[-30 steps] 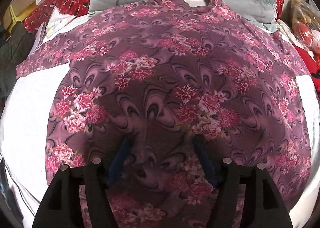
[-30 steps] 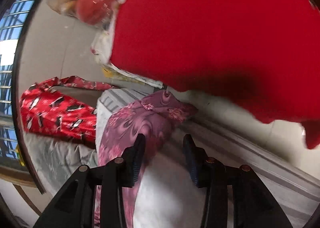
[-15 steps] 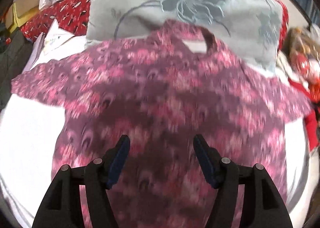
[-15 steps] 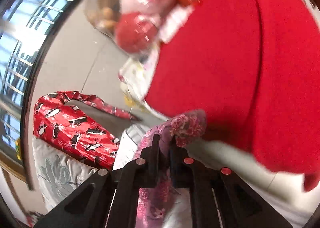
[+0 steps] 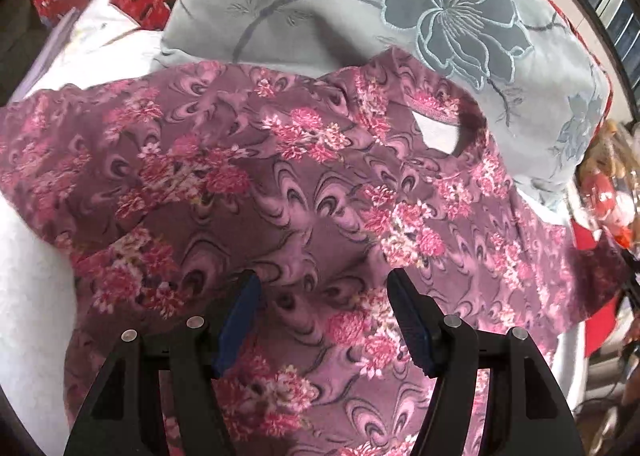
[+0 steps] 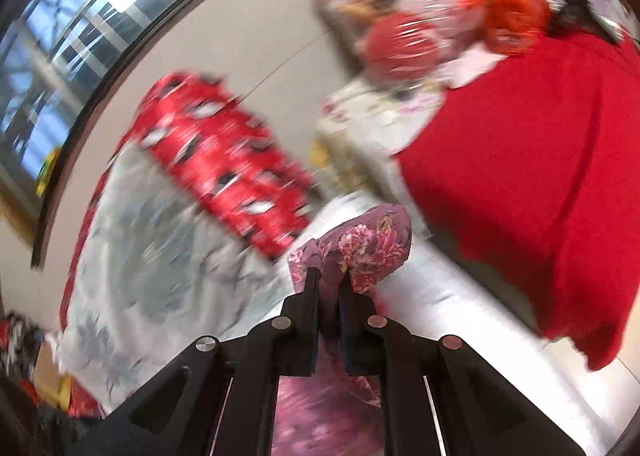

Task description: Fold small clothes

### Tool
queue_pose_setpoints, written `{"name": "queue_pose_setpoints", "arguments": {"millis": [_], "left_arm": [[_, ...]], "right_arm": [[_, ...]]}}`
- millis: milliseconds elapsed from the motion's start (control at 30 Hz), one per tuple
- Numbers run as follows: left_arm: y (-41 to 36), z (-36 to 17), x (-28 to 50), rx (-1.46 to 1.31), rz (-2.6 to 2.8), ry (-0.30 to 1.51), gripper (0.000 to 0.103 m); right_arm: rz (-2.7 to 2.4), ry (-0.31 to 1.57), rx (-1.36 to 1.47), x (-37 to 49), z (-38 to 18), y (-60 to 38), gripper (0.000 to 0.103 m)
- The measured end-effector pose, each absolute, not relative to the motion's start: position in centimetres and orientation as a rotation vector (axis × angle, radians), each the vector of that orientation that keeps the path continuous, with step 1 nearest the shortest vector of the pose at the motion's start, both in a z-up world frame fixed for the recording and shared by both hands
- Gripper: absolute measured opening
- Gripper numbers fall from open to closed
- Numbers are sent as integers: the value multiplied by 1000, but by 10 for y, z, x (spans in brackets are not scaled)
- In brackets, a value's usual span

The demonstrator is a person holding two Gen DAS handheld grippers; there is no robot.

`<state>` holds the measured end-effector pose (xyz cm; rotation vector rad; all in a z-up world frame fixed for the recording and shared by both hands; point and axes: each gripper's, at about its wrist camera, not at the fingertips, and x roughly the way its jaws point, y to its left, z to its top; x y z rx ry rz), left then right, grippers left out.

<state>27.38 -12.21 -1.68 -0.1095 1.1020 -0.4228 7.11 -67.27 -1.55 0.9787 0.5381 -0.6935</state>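
The floral shirt (image 5: 304,192) lies spread face-down or face-up, which I cannot tell, across the middle of the left wrist view, its collar opening toward the upper right of the frame and resting against a grey embroidered pillow (image 5: 360,4), while its hem runs off the lower edge. White bedding (image 5: 28,276) shows at the left edge beneath it. The left hand-held gripper (image 5: 322,316) hovers over the lower body of the shirt with its blue-padded fingers spread wide and nothing between them; whether they touch the cloth is unclear. In the right wrist view, which is blurred, the right hand-held gripper (image 6: 329,288) has its fingers pressed together on a bunched edge of the same shirt (image 6: 372,248), probably a sleeve end, which bulges just beyond the fingertips at centre frame. A red cloth (image 6: 520,184) fills the right side of that view and a red patterned fabric (image 6: 224,168) sits at upper left. The shirt's long axis runs from collar to hem, roughly away from the left hand-held gripper, so the fold likely turns on carrying the pinched sleeve across that axis toward the body's middle. The right one already has the cloth; the left is nearer the torso and is placed to pin it.
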Motion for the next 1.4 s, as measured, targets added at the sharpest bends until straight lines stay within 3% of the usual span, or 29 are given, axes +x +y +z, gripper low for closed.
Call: {"name": "queue_pose_setpoints", "arguments": {"millis": [633, 767, 900, 1133, 1300, 1333, 1400], "left_arm": [[-70, -5, 289, -174, -470, 1093, 65], [-48, -4, 293, -272, -474, 1103, 65], [-43, -8, 297, -355, -529, 1132, 65], [-74, -13, 291, -363, -689, 1170, 72], [-108, -31, 294, -350, -651, 1187, 75], [-111, -31, 293, -350, -624, 1161, 74], [-117, -29, 292, -365, -586, 1101, 63]], "right_arm": [[-165, 816, 746, 262, -5, -399, 8], [-80, 908, 743, 284, -29, -339, 18], [-24, 1005, 757, 277, -54, -303, 20], [-44, 1000, 724, 216, -40, -315, 39], [-166, 962, 817, 164, -39, -367, 39], [-192, 956, 838, 155, -38, -378, 39], [-241, 949, 871, 139, -39, -392, 39]]}}
